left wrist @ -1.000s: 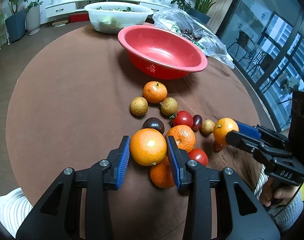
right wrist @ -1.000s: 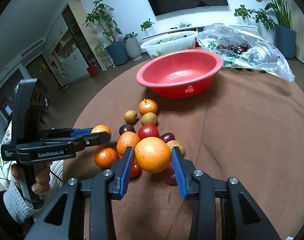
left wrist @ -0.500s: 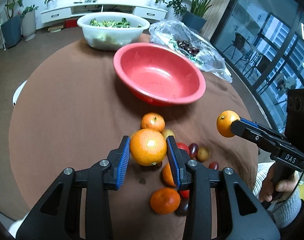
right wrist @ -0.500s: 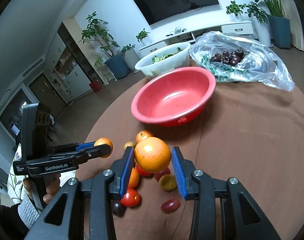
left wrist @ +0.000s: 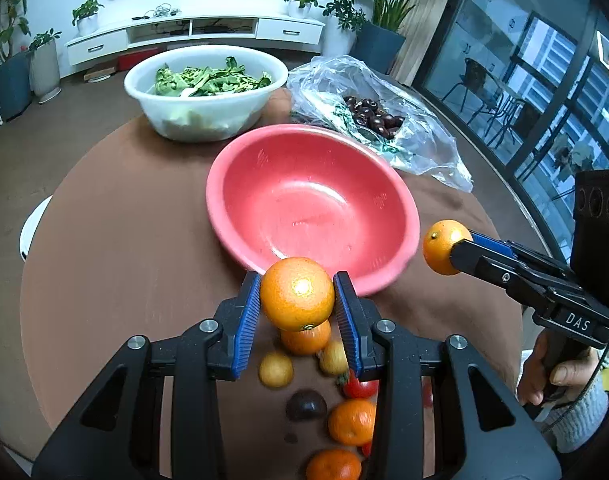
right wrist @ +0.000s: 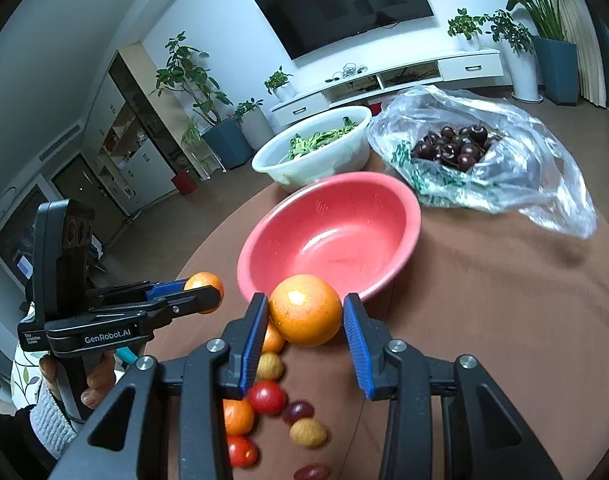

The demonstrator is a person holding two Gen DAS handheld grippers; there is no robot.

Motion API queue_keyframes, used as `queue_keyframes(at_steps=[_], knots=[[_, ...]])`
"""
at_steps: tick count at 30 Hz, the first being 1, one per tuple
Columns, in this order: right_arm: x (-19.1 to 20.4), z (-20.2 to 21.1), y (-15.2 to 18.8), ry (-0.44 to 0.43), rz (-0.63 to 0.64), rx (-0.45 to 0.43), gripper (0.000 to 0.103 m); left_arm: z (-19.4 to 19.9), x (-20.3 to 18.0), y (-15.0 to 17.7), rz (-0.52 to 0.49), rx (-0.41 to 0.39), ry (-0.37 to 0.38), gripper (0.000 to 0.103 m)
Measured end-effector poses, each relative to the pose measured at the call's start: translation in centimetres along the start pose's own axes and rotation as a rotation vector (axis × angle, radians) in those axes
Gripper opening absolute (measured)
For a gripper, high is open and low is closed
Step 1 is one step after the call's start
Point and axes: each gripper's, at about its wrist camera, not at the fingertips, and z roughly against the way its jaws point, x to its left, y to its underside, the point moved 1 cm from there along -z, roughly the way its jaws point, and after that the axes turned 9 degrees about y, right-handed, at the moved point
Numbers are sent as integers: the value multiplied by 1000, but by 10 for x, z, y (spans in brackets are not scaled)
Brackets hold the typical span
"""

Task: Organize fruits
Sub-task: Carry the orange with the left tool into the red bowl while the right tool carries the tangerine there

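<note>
My left gripper (left wrist: 297,280) is shut on an orange (left wrist: 297,300), held above the near rim of the empty red bowl (left wrist: 264,184). My right gripper (right wrist: 306,304) is shut on a larger orange (right wrist: 306,316), also just short of the red bowl (right wrist: 344,208). Each gripper shows in the other's view: the right gripper (left wrist: 448,248) beside the bowl's right rim, the left gripper (right wrist: 208,292) off its left rim. Under both lie loose fruits (left wrist: 306,340) on the brown table: several oranges, tan longans (left wrist: 275,369), tomatoes (right wrist: 266,397) and a dark plum (left wrist: 306,404).
Behind the red bowl stand a white bowl (left wrist: 204,116) of green leaves and a clear plastic bag (left wrist: 424,148) of dark cherries. The round brown table (left wrist: 124,260) drops off at left and right. A person's hand (left wrist: 544,372) grips the right tool's handle.
Both grippers have risen from the fruit pile and moved forward toward the red bowl, each keeping its orange. The pile now lies below and behind the fingers.
</note>
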Motion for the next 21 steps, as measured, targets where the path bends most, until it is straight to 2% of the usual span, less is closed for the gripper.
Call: queue_keyframes(at_steps=[11,21], knots=[[-2,-30,-25,40,40,15,42,-43,2,-43,-50,38,-23,34],[0,-61,-24,100,93,78,42,-81,9,-42,-78,106,-72,34]])
